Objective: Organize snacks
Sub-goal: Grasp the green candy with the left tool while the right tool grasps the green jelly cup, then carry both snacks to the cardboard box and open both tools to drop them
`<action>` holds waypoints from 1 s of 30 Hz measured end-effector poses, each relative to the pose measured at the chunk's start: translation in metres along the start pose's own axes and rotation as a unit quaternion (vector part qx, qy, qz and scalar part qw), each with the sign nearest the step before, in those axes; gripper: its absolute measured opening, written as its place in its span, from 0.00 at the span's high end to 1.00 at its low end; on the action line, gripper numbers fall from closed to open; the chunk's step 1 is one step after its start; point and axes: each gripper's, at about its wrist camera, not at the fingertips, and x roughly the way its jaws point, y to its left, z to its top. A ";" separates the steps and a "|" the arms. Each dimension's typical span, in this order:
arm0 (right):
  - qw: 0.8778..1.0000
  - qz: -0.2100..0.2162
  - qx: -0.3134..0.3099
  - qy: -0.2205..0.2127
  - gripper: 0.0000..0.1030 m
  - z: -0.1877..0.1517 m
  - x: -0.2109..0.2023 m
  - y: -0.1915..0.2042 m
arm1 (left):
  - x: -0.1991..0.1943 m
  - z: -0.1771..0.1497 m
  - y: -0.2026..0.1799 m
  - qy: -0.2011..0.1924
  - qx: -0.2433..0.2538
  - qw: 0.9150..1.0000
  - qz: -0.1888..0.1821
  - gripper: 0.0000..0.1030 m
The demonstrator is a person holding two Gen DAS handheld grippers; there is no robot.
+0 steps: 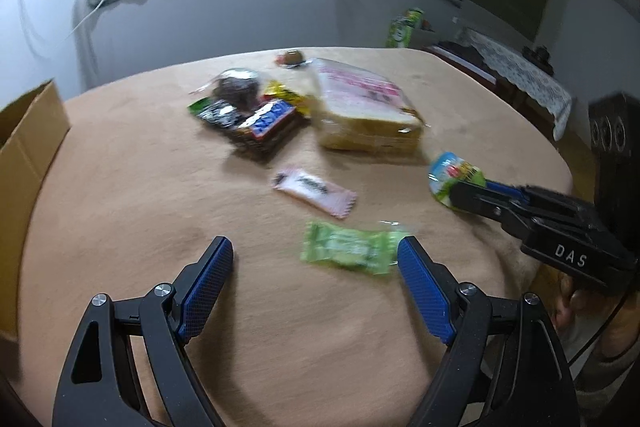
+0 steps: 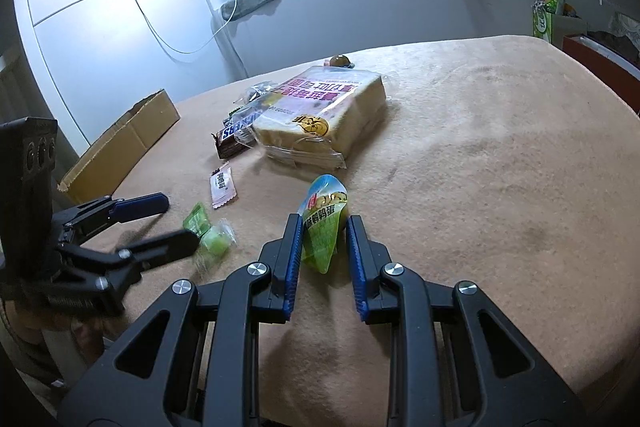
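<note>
Cardboard box (image 2: 120,143) sits at the table's nine o'clock edge. Over the tan cloth (image 2: 480,167) the left gripper (image 1: 316,259) hangs with jaws wide apart, a green candy wrapper (image 1: 348,247) lying between its tips. At twelve o'clock lie the bread loaf (image 2: 320,119) and the chocolate bars (image 1: 268,125). Toward three o'clock, the right gripper (image 2: 324,223) is clamped on a green-blue snack pouch (image 2: 324,215).

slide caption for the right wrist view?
Right tongs shut on a green-and-blue snack pouch; left tongs open over a green candy wrapper.
</note>
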 end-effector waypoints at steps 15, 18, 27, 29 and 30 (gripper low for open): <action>1.000 -0.007 -0.001 0.001 0.78 -0.001 0.001 0.002 | 0.016 0.010 -0.009 0.004 0.027 0.999 0.044 0.47; 1.000 -0.008 -0.002 0.001 0.77 -0.001 0.000 0.002 | 0.015 0.011 -0.009 0.003 0.024 0.999 0.026 0.80; 1.000 -0.010 -0.001 -0.002 0.77 -0.002 -0.001 0.003 | 0.008 0.011 0.001 -0.012 -0.006 1.000 -0.010 0.96; 1.000 -0.011 0.000 -0.004 0.77 -0.002 -0.001 0.003 | 0.004 0.010 0.001 -0.018 -0.005 1.000 -0.011 0.96; 1.000 -0.011 0.000 -0.004 0.77 -0.001 -0.001 0.003 | 0.002 0.010 0.001 -0.021 -0.006 1.000 -0.011 0.96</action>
